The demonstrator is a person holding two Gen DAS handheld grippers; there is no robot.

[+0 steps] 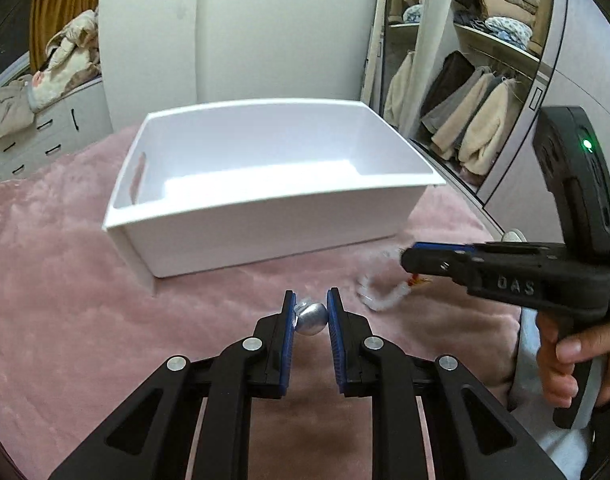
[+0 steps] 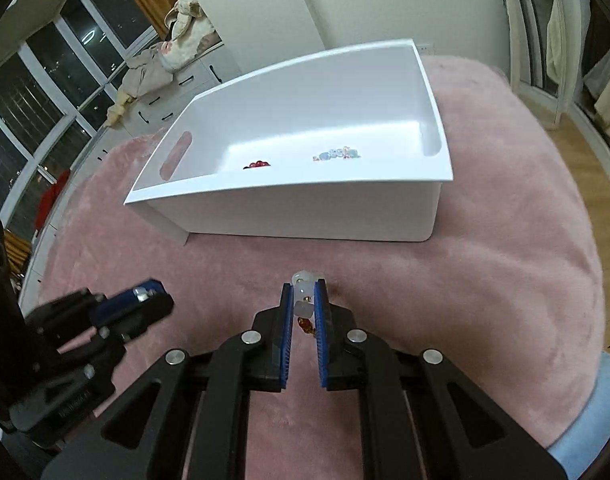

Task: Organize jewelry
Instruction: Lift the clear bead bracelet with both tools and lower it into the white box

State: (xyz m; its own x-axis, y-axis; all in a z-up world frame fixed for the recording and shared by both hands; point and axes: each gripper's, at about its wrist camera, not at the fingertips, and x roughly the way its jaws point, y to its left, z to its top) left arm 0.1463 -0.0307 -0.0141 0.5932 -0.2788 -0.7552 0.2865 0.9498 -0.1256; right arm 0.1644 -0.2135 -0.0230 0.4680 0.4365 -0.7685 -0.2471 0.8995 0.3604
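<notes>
Inside the white bin (image 2: 305,208) on the pink blanket (image 2: 505,260), red beads (image 2: 257,165) and pale beads (image 2: 339,154) are seen. A silver bead (image 1: 311,319) is clamped by the left tool (image 1: 311,316), a white bead bracelet (image 2: 303,300) by the right tool (image 2: 303,304).

white bins (image 2: 305,208): 1 | bead pieces in the bin: 2 – red (image 2: 257,165), pastel (image 2: 339,154)

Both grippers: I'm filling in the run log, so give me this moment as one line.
left gripper: shut on silver bead | right gripper: shut on white bracelet | bin: holds red beads, pastel beads
</notes>
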